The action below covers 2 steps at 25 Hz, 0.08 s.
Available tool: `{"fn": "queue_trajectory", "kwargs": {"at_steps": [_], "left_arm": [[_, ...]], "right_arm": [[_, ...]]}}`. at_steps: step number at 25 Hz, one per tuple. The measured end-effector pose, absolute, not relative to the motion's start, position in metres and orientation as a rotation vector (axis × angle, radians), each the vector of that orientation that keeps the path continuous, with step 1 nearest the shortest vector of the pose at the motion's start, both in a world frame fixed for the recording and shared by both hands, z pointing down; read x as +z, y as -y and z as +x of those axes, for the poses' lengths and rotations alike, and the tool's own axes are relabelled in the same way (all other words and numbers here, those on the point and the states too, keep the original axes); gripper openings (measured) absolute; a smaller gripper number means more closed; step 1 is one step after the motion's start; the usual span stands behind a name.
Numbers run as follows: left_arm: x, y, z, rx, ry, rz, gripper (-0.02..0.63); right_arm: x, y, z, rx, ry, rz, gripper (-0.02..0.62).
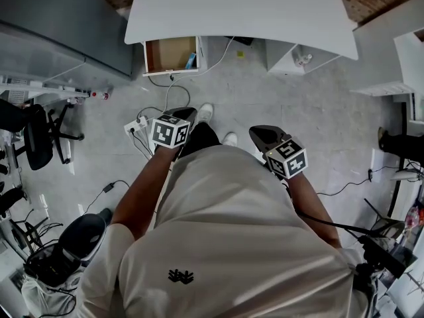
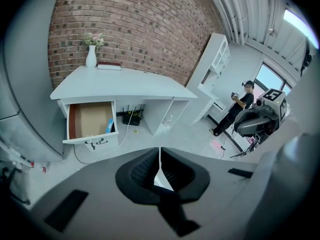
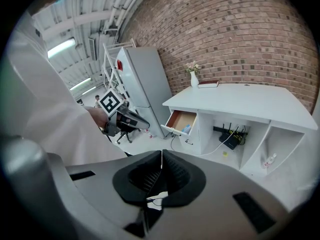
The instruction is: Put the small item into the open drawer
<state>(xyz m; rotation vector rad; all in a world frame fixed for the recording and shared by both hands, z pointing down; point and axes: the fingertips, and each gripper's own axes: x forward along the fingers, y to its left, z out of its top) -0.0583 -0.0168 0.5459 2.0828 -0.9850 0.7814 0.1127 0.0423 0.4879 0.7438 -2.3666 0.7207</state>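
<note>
- A small blue item (image 1: pixel 191 61) lies inside the open drawer (image 1: pixel 165 53), against its right wall. It is the only small thing that shows there or anywhere near the tongs, so it is probably the task's item and already in place.
- The drawer stands pulled out from under the left end of the white table (image 1: pixel 238 8), in the upper left of the head view. Its long axis runs from the table down the frame toward the person, and the blue item lies along that axis.
- From the drawer, both tongs sit well apart, lower and nearer the frame's middle, held close to the person's body over the grey floor (image 1: pixel 311 118).
- The left tongs (image 1: pixel 187 113) are the nearer pair, almost straight below the drawer in the head view. Their jaws are pressed together with nothing between them.
- The right tongs (image 1: pixel 265 136) sit further right and are likewise closed and empty. In their own view the drawer shows small, just left of centre.
- Any reach to the drawer would go up and left in the head view, and the left hand has the shorter path.
</note>
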Motion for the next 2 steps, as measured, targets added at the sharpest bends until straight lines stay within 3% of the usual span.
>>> {"fn": "queue_trajectory", "kwargs": {"at_steps": [2], "left_arm": [[0.5492,0.0220,-0.0611,0.782,0.985,2.082,0.031]], "right_arm": [[0.4905,-0.0369,0.1099,0.717,2.366,0.744,0.032]]}}
